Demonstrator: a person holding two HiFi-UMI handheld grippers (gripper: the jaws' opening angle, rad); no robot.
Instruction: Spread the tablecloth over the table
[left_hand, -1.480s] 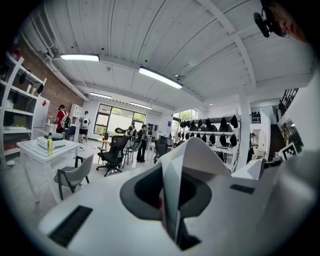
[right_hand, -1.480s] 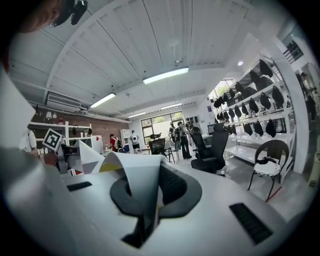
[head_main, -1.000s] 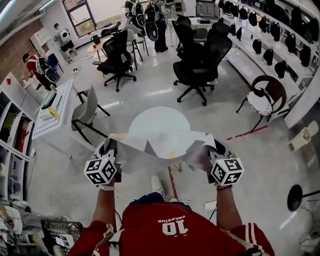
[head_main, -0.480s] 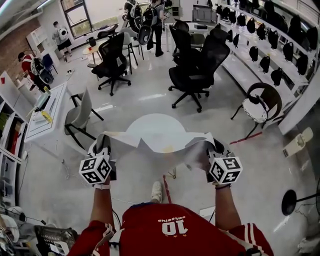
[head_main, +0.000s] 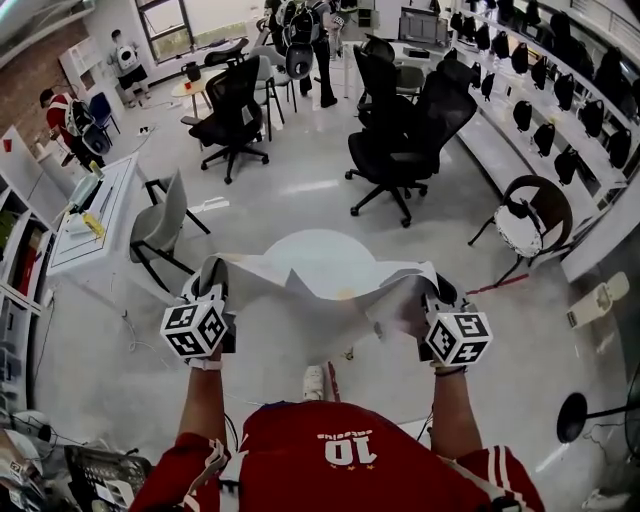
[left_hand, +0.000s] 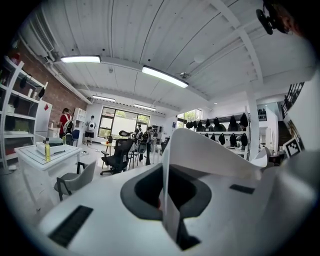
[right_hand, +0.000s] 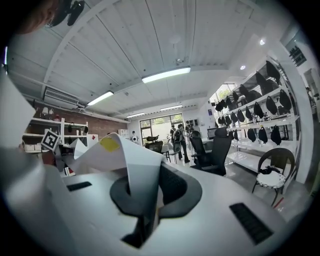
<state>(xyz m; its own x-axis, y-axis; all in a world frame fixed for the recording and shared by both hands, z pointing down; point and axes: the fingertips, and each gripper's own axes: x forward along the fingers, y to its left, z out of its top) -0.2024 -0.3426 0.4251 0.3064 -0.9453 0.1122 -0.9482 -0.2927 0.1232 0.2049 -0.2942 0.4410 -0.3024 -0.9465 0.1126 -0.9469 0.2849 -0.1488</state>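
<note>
A white tablecloth (head_main: 320, 300) hangs crumpled between my two grippers, above the near side of a round white table (head_main: 325, 248). My left gripper (head_main: 207, 298) is shut on the cloth's left edge, and in the left gripper view a fold of tablecloth (left_hand: 200, 150) rises out of the closed left gripper (left_hand: 171, 220). My right gripper (head_main: 438, 300) is shut on the right edge. In the right gripper view, tablecloth (right_hand: 131, 162) with a yellow spot (right_hand: 109, 144) stands up from the closed right gripper (right_hand: 145, 220). The cloth hides the table's near half.
Black office chairs (head_main: 400, 140) stand beyond the table, and a grey chair (head_main: 165, 225) and a white desk (head_main: 90, 215) to its left. A brown round chair (head_main: 528, 205) sits at the right by long shelves. People stand at the far end. A foot (head_main: 313, 380) is below the cloth.
The person has shifted a little, carrying the cloth stretched between both grippers. Both grips look the same as before.
</note>
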